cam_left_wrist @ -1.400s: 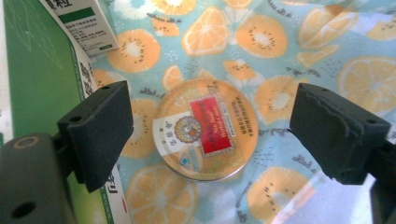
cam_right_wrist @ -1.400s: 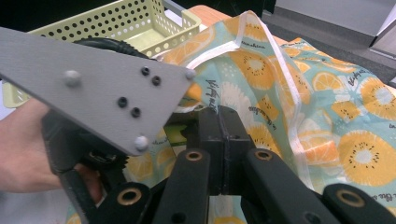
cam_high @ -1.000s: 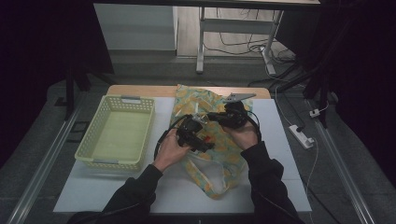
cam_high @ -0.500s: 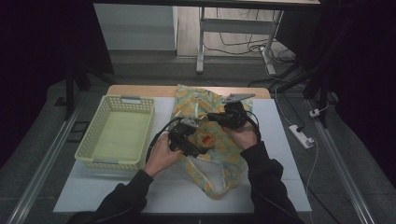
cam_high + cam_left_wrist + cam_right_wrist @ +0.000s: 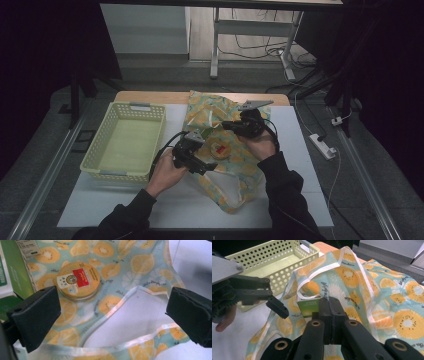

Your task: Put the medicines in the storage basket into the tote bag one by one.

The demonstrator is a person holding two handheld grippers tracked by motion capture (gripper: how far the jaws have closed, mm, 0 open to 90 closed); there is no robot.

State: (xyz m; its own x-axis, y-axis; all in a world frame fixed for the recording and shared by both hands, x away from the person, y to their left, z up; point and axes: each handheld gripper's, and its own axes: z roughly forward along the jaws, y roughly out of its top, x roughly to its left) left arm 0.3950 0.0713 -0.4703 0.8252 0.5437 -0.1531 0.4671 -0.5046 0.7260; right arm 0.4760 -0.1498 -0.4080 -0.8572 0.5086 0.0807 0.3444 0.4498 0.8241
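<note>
Fruit-print cloth bag [image 5: 227, 150] lies on the white table [image 5: 300, 150], right of the yellow basket [image 5: 125, 142]. Right gripper [image 5: 329, 312] has its jaws pressed together; whether they pinch the bag fabric I cannot tell. A green carton [image 5: 308, 306] stands just beyond its fingertips. Left gripper [image 5: 112, 312] is spread wide over the bag's mouth, touching nothing; a round tin [image 5: 78, 280] lies on the cloth just past its left finger [image 5: 37, 315].

citrus-print bag [image 5: 226, 165], pale yellow basket [image 5: 125, 142]
</note>
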